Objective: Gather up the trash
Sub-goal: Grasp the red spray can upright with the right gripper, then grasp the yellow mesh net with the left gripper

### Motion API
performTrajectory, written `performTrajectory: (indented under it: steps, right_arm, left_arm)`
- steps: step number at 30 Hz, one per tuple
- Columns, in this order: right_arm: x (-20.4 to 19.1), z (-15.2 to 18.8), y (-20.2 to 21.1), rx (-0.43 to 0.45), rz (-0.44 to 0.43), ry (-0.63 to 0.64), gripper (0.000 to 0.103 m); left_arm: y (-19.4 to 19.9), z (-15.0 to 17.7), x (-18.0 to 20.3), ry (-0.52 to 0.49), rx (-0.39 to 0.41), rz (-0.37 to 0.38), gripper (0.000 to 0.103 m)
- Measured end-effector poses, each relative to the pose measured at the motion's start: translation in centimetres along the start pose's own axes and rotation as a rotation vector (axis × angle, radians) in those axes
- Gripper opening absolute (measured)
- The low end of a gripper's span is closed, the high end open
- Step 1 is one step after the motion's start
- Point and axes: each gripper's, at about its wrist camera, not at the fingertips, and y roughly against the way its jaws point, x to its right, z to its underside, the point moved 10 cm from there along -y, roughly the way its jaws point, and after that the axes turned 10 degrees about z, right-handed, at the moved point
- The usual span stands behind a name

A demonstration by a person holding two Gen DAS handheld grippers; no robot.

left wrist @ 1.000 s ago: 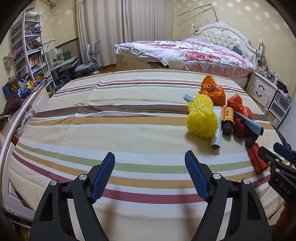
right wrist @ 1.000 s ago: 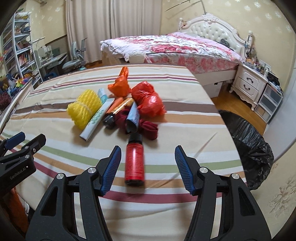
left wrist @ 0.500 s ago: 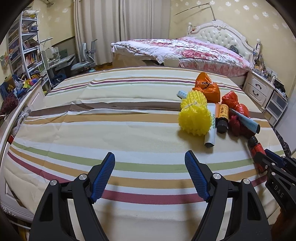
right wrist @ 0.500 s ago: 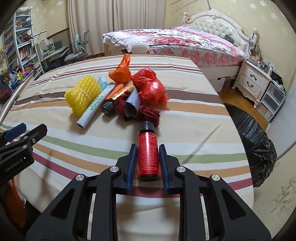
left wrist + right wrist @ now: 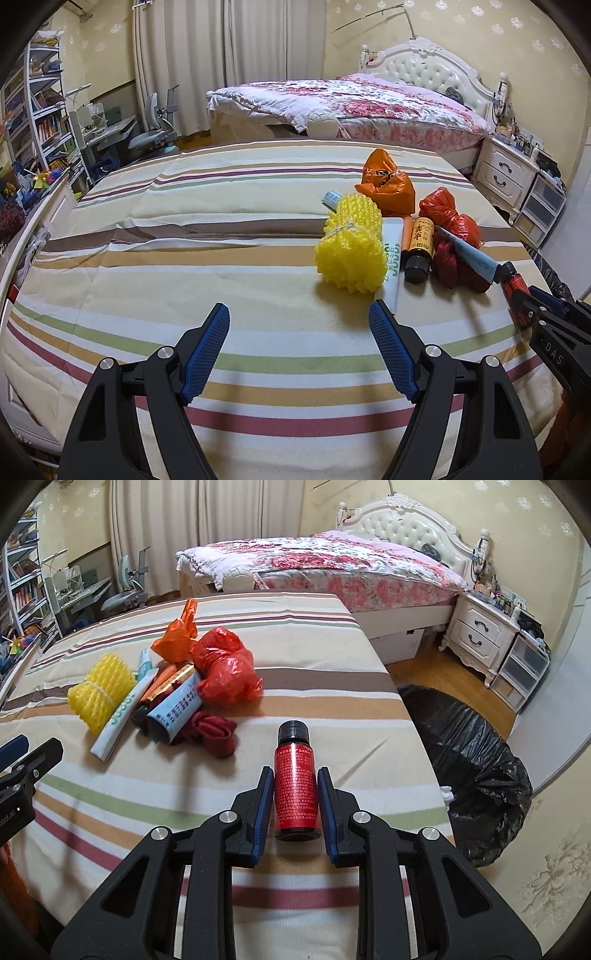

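The right gripper (image 5: 295,805) clamps the red bottle (image 5: 295,775) by its body, cap pointing to twelve o'clock, apparently just above the striped bedspread (image 5: 332,686). The step in hand looks like carrying it off; next it likely needs a swing toward the black trash bag (image 5: 469,775) at two o'clock, beyond the bed's edge (open floor there). The left gripper (image 5: 299,347) hangs open and empty, the trash pile (image 5: 391,236) at one o'clock.

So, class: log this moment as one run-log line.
right gripper: shut on red bottle | left gripper: open, idle | black trash bag: beside bed
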Motion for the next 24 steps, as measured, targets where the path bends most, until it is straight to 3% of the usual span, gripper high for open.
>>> performTrajectory:
  steps: [18,20,24]
  right_arm:
    - [0.1,-2.0,-2.8,-0.04,-0.024,-0.028,0.023]
    - [0.1,-1.9,-2.9,-0.037,-0.023,-0.026,0.023]
    - [0.0,-2.0,-2.8,-0.037,-0.024,-0.027,0.023]
  left_arm:
    - [-3.3,-3.0,1.5,-0.001,-0.003,0.06,0.075]
    - [-3.6,-3.1,1.4,0.006,-0.007,0.077,0.07]
    - [-4.1,-3.1,1.7,0.002,-0.023,0.122,0.047]
